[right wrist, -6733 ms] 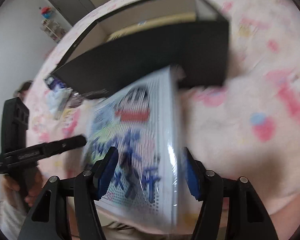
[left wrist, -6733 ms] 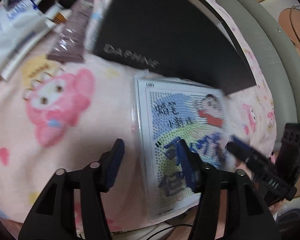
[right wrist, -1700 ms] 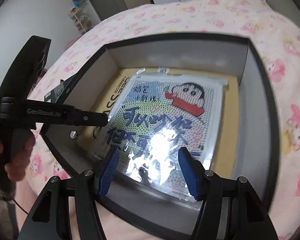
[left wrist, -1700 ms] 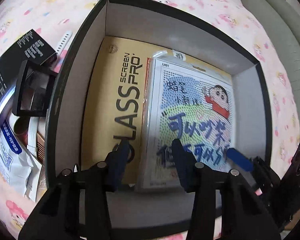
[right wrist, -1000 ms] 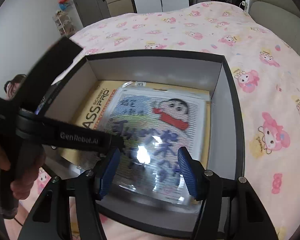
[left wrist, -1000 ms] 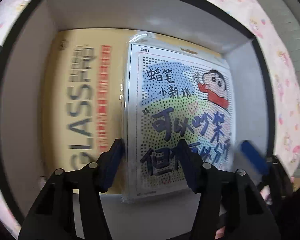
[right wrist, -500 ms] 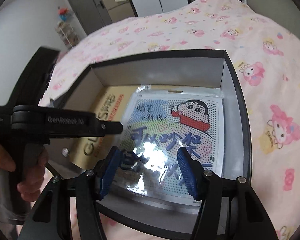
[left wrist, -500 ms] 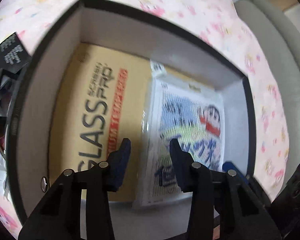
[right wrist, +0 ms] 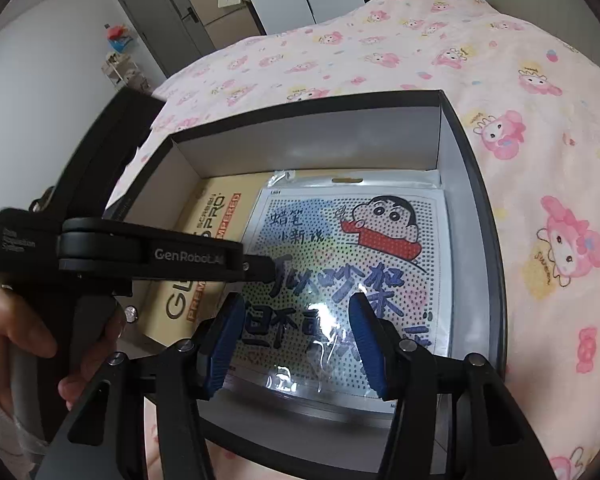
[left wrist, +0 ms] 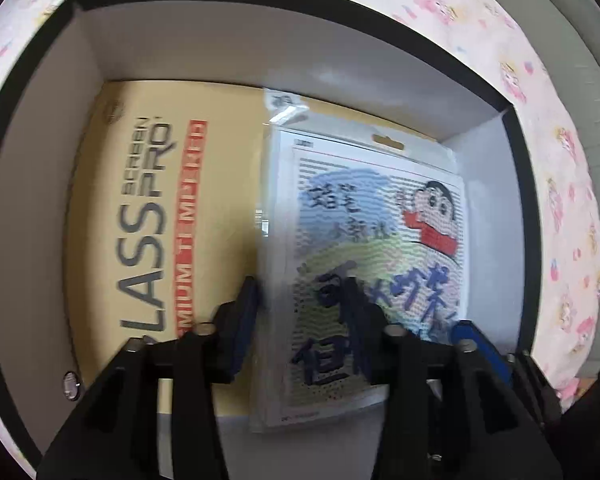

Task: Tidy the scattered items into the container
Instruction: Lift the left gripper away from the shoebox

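Fingers of both grippers, left (left wrist: 304, 320) and right (right wrist: 296, 336), are spread above the black box (right wrist: 476, 200) on the bed (right wrist: 540, 80). Inside, the cartoon pack (right wrist: 352, 264) overlaps a carton (left wrist: 140, 216) reading "GLASS SCREEN PRO".

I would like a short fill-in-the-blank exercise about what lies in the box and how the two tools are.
1. The cartoon sheet lies inside the black ____.
2. Under the sheet lies a yellow pack printed with the big word ____.
3. Both the left tool and the right tool are ____ and hold nothing.
4. The box stands on a ____ blanket with cartoon figures.

Missing words: box; GLASS; open; pink
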`<state>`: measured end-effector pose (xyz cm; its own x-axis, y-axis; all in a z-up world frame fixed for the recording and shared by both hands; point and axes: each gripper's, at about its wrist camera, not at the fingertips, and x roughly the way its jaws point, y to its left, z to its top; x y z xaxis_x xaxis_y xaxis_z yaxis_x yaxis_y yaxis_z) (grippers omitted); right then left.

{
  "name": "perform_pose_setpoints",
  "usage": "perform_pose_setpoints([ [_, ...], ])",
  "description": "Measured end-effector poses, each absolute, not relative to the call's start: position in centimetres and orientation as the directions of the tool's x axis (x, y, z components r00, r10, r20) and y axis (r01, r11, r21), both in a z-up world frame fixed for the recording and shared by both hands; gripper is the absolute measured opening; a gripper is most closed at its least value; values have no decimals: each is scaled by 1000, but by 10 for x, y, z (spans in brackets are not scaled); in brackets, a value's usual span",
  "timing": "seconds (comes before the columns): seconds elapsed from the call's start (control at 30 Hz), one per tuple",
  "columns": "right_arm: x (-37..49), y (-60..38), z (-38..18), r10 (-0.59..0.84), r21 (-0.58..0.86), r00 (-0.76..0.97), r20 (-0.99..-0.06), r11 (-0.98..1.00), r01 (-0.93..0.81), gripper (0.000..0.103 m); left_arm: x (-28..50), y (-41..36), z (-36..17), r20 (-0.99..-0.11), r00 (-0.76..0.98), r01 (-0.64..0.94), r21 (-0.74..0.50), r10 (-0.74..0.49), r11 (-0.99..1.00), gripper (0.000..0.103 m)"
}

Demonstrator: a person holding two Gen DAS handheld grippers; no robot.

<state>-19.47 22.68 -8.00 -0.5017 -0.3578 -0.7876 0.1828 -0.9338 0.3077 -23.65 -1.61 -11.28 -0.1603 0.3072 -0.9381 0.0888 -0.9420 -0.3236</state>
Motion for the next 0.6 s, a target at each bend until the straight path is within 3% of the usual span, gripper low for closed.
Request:
perform_pose_setpoints([
  [0.1, -195, 225, -82, -358, 308, -495, -792, -934, 182, 50, -232, -17, -110, -936, -159, 86, -331, 315, -940, 58],
  [0.2, -194, 224, -83, -351, 299, -494, -795, -936, 185, 50, -221, -22, -104, -929, -179, 75, -341, 324, -937, 58],
  [0.3, -185, 221, -79, -342, 286, -508, -791, -940, 187, 50, -195, -31, -83, -916, -295, 63, -304, 273, -951, 47],
  [0.47, -157, 219, -63, -270, 208, -575, -772, -963, 173, 50, -125, -39, -29, -843, -494, -18, -235, 213, -972, 47],
  [0.6, -135, 226, -47, -220, 235, -627, -747, -970, 60, 52, -138, -14, -24, -811, -548, -76, -197, 206, -978, 47],
])
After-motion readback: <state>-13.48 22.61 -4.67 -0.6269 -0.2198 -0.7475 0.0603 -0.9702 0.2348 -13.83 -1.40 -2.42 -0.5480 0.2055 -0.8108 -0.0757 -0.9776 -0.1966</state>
